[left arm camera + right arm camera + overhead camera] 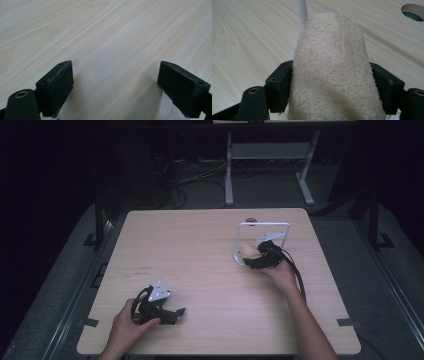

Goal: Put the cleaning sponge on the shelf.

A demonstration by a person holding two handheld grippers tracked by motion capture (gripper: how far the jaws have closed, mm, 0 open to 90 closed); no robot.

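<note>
High view: overhead, facing 12 o'clock down onto the table. Both gripper views ride close above that same tabletop, looking along their own jaws.

Two black fingers of the left gripper rise from seven and five o'clock, set wide apart with nothing between them, hovering close above a pale wood-grain surface whose streaks run toward one o'clock.
</note>
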